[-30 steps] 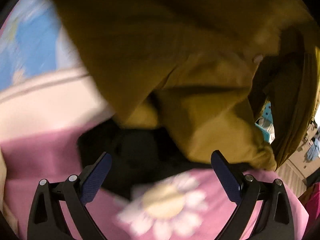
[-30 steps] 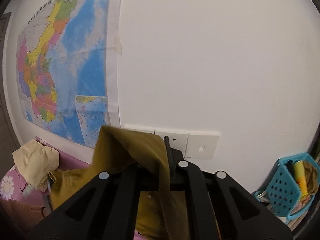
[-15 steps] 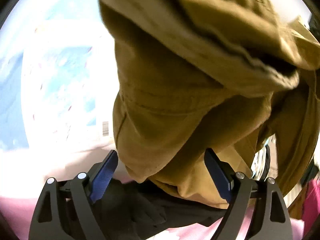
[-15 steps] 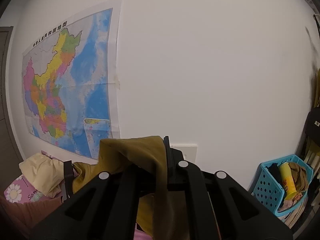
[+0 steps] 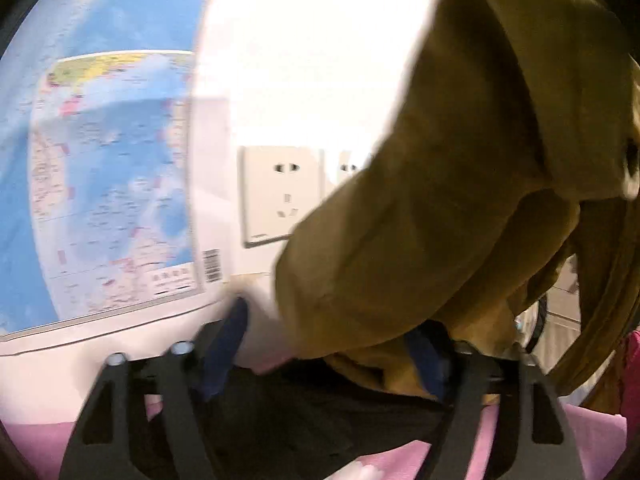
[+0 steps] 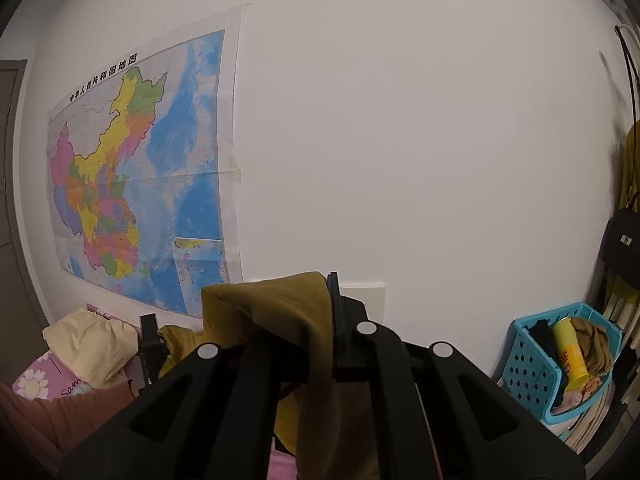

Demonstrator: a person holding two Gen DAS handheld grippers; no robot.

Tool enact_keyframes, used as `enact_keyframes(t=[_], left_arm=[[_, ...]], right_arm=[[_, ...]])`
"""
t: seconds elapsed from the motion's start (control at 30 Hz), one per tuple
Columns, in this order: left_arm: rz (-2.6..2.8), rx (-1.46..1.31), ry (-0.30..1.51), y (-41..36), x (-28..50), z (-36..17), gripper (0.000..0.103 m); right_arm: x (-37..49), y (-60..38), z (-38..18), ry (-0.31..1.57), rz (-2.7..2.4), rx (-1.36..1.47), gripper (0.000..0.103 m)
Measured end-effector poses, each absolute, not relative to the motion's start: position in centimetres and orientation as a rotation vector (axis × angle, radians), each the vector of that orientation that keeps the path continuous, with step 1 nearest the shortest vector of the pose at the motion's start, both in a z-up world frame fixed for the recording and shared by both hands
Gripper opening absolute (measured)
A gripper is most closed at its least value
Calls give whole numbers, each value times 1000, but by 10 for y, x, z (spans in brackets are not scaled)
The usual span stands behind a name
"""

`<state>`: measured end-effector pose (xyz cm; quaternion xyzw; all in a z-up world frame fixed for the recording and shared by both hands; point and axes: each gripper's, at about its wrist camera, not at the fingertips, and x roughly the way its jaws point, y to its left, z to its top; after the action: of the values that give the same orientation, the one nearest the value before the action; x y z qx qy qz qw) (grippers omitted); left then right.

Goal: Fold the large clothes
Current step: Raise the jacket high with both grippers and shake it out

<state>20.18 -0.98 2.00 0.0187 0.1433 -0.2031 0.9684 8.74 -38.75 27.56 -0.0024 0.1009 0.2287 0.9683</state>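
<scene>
Currently the mustard garment [image 5: 460, 200], clamped by the right gripper [image 6: 332, 344], is draped between the closing left gripper [image 5: 328, 356] fingers, not yet pinched.

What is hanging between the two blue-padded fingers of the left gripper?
In the left wrist view, a fold of the mustard-brown garment hangs between the closing left gripper's fingers, against the right pad, clear of the left one.

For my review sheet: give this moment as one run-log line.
stage: lifting garment | right gripper: shut on mustard garment | left gripper: closing, garment hem between jaws, not yet pinched | below: pink bedding
</scene>
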Motion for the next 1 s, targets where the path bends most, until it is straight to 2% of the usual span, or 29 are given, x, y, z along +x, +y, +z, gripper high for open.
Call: enact_keyframes(t=[0.03,0.1,0.27,0.33,0.5,0.63,0.73,0.87,1.0], left_arm=[[-426,51,291,-19,204,19,49],[-415,91,282,-44,213,16,3],[-404,27,257,-49,214,47,1],[-426,-35,199,-14,192,83,1],[-479,-15,124,-9,135,156,1],[-425,-29,27,-6,76,214,1],[-390,-87,-59,25,26,254,2],[-263,-39,-153,42,-65,300,2],[-81,40,-192,60,-155,318,2]], right_arm=[[87,-388,275,205,457,-7,3],[85,-390,275,210,453,-7,3],[71,-400,283,192,416,-13,3],[55,-406,295,166,404,-9,3],[-14,-414,338,27,410,-13,3],[-83,-414,366,-76,414,-42,3],[-124,-419,376,-114,428,-26,3],[-152,-415,367,-81,506,21,3],[-177,-397,346,-43,674,47,3]])
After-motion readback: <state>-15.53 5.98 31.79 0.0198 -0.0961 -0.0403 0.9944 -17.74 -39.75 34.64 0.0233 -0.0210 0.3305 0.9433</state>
